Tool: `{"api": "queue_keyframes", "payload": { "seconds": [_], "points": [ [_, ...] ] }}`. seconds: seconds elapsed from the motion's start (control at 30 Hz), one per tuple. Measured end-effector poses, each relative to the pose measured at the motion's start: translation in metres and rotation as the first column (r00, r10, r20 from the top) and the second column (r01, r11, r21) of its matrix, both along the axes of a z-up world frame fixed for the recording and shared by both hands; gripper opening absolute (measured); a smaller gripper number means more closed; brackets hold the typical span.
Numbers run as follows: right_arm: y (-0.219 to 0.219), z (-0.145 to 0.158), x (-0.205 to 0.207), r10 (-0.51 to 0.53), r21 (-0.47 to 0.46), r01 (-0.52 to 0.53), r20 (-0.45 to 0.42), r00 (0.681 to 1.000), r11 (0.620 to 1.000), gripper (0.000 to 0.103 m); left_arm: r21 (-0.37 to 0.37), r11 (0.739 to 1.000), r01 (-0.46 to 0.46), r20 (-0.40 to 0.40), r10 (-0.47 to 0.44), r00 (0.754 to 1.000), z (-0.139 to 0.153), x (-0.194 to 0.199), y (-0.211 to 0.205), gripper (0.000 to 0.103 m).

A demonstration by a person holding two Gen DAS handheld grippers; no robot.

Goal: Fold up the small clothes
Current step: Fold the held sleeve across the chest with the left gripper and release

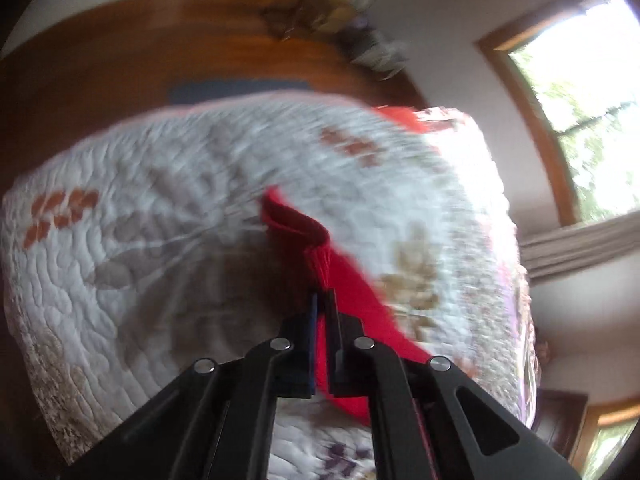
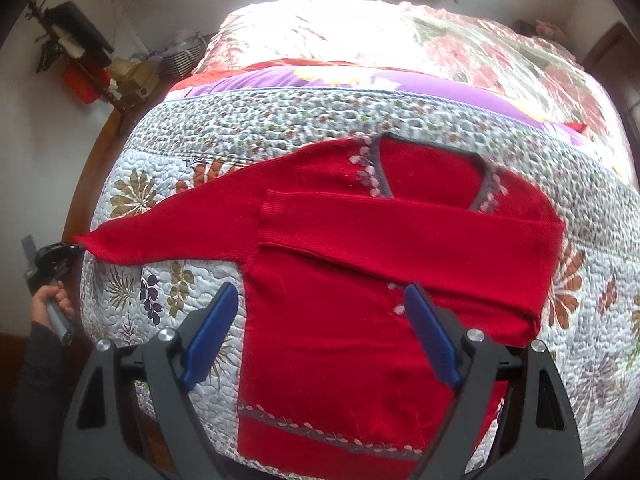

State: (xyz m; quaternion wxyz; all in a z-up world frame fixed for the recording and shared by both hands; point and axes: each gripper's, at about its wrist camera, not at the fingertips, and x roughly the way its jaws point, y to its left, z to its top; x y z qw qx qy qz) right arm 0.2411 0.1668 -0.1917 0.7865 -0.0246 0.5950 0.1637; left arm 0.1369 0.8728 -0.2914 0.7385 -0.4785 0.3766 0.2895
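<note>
A: One red sweater (image 2: 340, 280) lies spread, front up, on the quilted bed (image 2: 200, 152), neckline toward the pillows. What worries you?

B: Its body first. It's flat now, but any sideways tug would drag it across the quilt and rumple it.

A: And the sleeves?

B: One is already folded across the chest, below the neckline. The other sleeve (image 2: 160, 236) is pulled out taut, away from the body, past the bed's edge. Its cuff (image 1: 296, 224) is pinched in the left gripper (image 1: 322, 296), jaws nearly closed on the knit.

A: So the risk?

B: A thin grip on ribbed cuff could slip mid-swing, dropping the sleeve short or twisted. The left view is blurred, so speed may be a factor.

A: The right gripper (image 2: 320, 300)?

B: Spread wide, empty, hovering above the sweater's lower half. It pins nothing, so the body could shift.
</note>
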Motion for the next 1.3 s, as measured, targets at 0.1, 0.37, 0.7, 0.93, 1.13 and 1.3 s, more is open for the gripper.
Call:
{"api": "queue_keyframes", "payload": {
  "seconds": [0.1,0.37,0.7,0.93,1.13,1.3],
  "points": [
    [-0.019,0.004,-0.003,-0.035,0.009,0.035,0.005,0.999,0.999,0.084,0.067,0.994,0.084,0.076,-0.089,0.993,0.047,0.023,-0.029,0.002],
    [-0.085,0.004,-0.013,-0.171,0.099,0.174,-0.037,0.985,0.98,0.084,0.226,0.916,0.332,0.204,-0.378,0.903,0.147,0.097,-0.144,0.002],
    [-0.188,-0.029,-0.033,-0.364,0.116,0.374,-0.094,0.926,0.92,0.084,0.244,0.735,0.632,0.15,-0.673,0.724,0.123,0.18,-0.32,0.002],
    [-0.244,-0.062,-0.048,-0.464,0.078,0.475,-0.132,0.876,0.876,0.084,0.145,0.616,0.774,0.063,-0.787,0.614,0.032,0.214,-0.422,0.002],
    [-0.269,-0.08,-0.052,-0.489,0.084,0.505,-0.158,0.858,0.859,0.084,0.06,0.548,0.834,-0.019,-0.835,0.55,-0.038,0.22,-0.47,0.002],
    [-0.256,-0.086,-0.037,-0.403,0.236,0.441,-0.194,0.895,0.866,0.084,0.006,0.521,0.853,-0.063,-0.851,0.521,-0.057,0.205,-0.483,0.003]
  ]
}}
